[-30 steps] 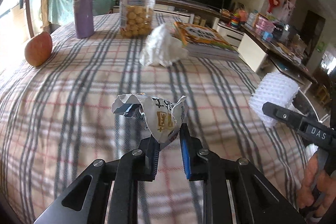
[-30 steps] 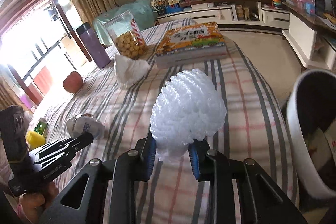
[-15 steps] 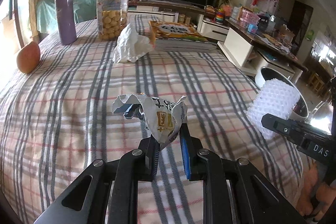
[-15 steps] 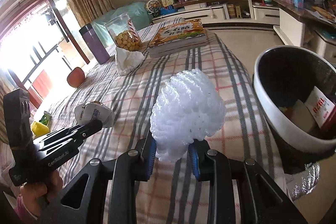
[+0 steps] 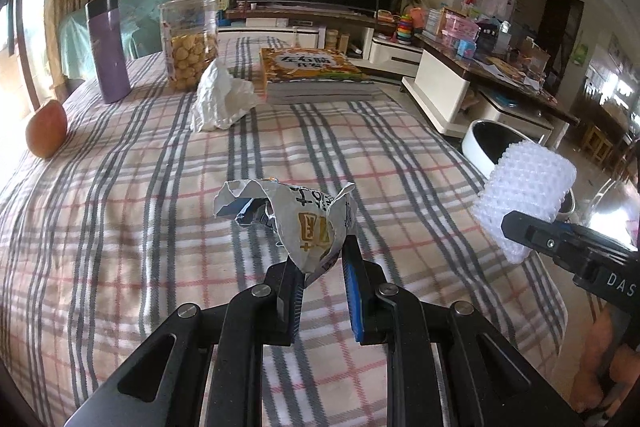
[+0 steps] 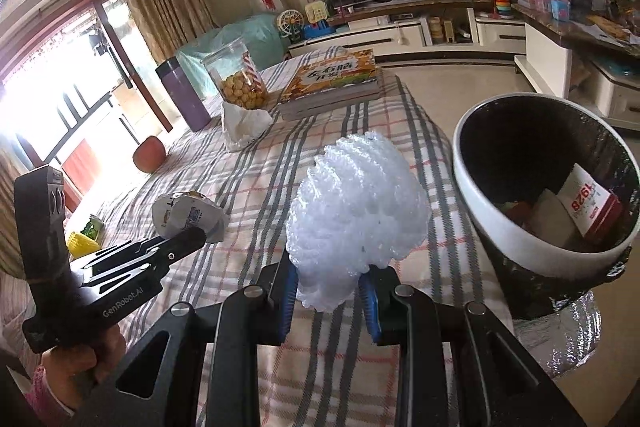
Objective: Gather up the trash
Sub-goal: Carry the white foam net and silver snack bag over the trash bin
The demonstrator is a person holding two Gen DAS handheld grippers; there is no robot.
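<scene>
My left gripper is shut on a crumpled printed wrapper and holds it above the plaid tablecloth. My right gripper is shut on a white foam fruit net, also lifted off the cloth. The left wrist view shows the same net at the right, clamped in the right gripper. A bin with a white rim and dark inside stands just right of the net, beyond the table's edge, holding a red-and-white carton. A crumpled white tissue lies farther back on the cloth.
At the far end of the table stand a purple flask, a clear jar of snack balls and a stack of books. An apple lies at the left edge. A person's hand grips the left tool.
Both grippers have carried their loads to the right toward the table's edge. The bin has come fully into the right wrist view and looms larger. Grips are unchanged.
</scene>
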